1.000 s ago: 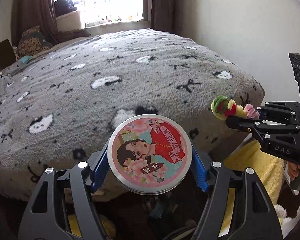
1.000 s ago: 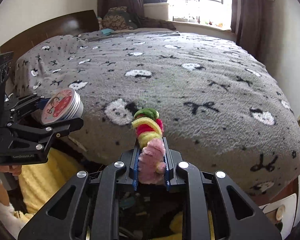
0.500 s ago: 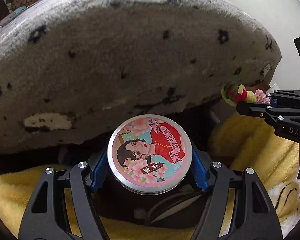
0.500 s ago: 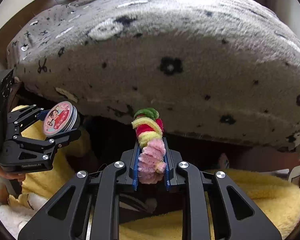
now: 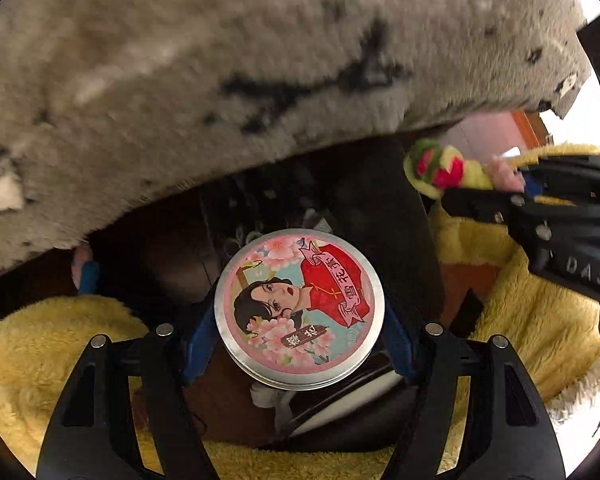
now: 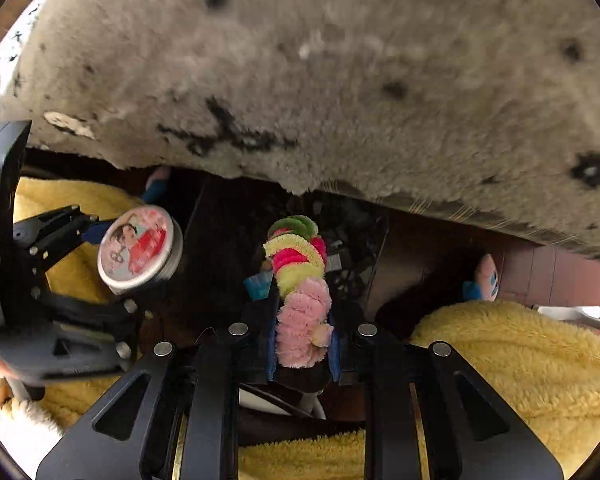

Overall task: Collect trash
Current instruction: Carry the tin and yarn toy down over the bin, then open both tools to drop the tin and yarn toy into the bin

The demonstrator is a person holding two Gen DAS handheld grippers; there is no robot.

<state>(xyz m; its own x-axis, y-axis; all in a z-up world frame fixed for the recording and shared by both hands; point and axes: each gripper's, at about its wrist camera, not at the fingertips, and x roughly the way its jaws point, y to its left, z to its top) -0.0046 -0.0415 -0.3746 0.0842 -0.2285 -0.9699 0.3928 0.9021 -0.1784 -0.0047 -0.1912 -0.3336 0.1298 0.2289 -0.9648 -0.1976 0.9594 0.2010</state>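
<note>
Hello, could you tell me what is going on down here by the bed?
A person is collecting trash with a handheld gripper in each hand. The left gripper is shut on a round tin with a picture lid, and the right gripper is shut on a fuzzy pipe-cleaner twist in pink, yellow and green. Both point down at a dark bin between the person's yellow fleece-covered legs, below the edge of the grey bed cover. Nothing has been released yet.

The left gripper (image 5: 299, 334) points steeply down, its jaws clamped wide on a tin (image 5: 299, 312). The right gripper (image 6: 303, 340) points down alongside it, pinched nearly closed on a fuzzy toy (image 6: 300, 292).
</note>
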